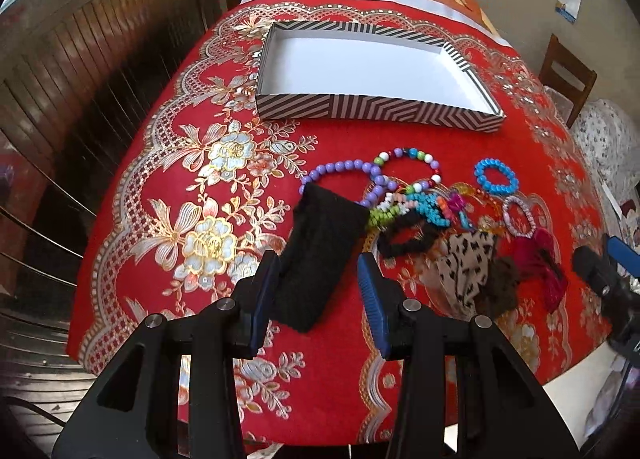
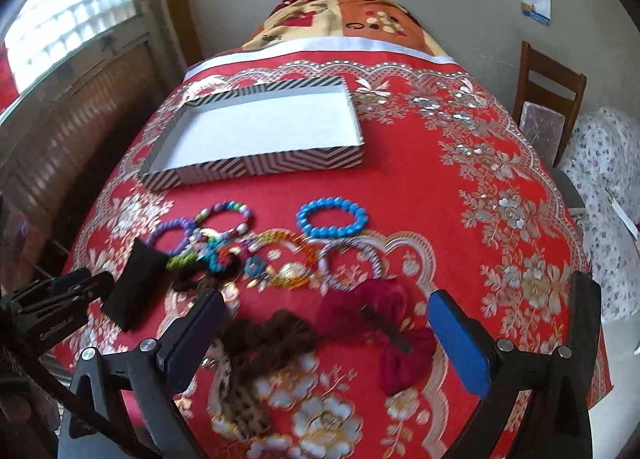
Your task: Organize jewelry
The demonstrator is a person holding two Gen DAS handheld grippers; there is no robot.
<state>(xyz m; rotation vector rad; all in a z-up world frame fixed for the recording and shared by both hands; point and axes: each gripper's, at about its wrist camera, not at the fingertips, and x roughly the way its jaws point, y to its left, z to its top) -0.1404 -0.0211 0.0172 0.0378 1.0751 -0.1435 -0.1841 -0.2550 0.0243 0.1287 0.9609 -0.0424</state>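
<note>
Left gripper (image 1: 320, 271) stood open astride a black knitted fabric band (image 1: 316, 255); right gripper (image 2: 324, 327) gaped wide, empty, over a magenta fabric bow (image 2: 376, 323).

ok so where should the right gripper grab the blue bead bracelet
Pinch the blue bead bracelet across its near arc of beads, coming from above with one jaw inside the ring and one outside. It lies flat on the red tablecloth, apart from the tangled pile, so nothing crowds that side.

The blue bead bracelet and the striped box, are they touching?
Apart. The right wrist view shows a wide strip of red tablecloth between the blue bead bracelet and the striped box; the left wrist view shows the same gap.
</note>
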